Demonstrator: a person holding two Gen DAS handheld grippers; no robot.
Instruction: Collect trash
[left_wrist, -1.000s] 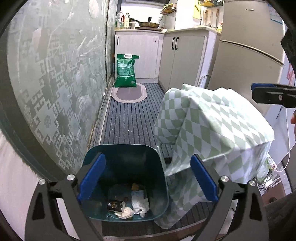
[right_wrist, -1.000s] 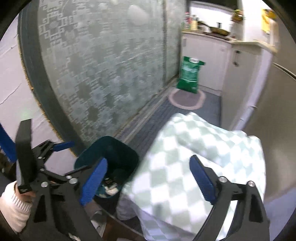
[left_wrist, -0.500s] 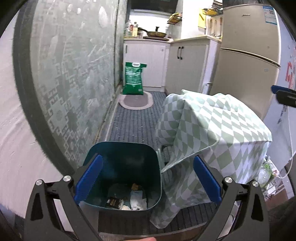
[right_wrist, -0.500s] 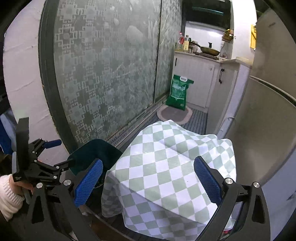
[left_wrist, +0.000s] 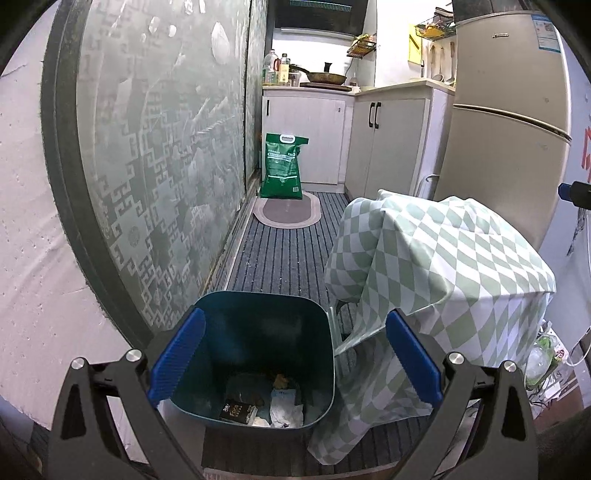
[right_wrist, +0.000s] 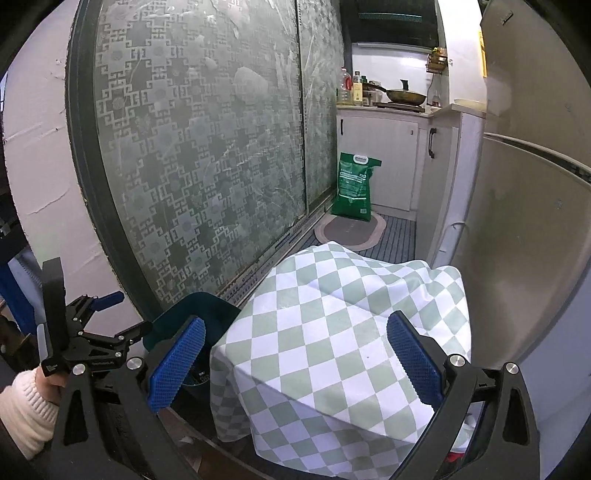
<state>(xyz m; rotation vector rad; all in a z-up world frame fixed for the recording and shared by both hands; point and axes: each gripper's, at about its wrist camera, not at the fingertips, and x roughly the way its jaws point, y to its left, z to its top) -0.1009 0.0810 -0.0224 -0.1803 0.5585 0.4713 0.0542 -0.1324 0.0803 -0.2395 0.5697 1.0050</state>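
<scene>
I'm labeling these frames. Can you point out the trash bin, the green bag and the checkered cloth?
trash bin (left_wrist: 258, 332): left wrist view, inner back wall.
green bag (left_wrist: 282, 166): left wrist view, front face.
checkered cloth (right_wrist: 332, 317): right wrist view, top surface.

The left wrist camera looked forward and down between its claw (left_wrist: 295, 360) fingers, close above the open teal bin (left_wrist: 258, 354) on the floor, facing along the striped mat (left_wrist: 291, 254) toward the far cabinets (left_wrist: 384, 144). The right wrist camera sat farther right and a little higher, looking over the checked cloth (right_wrist: 343, 332) down the same corridor, with the left claw (right_wrist: 107, 314) visible at its left edge. Both views shared the bin, the cloth, the patterned glass door (left_wrist: 166, 147), the green bag (left_wrist: 282, 166) and the fridge (left_wrist: 509, 122).
</scene>
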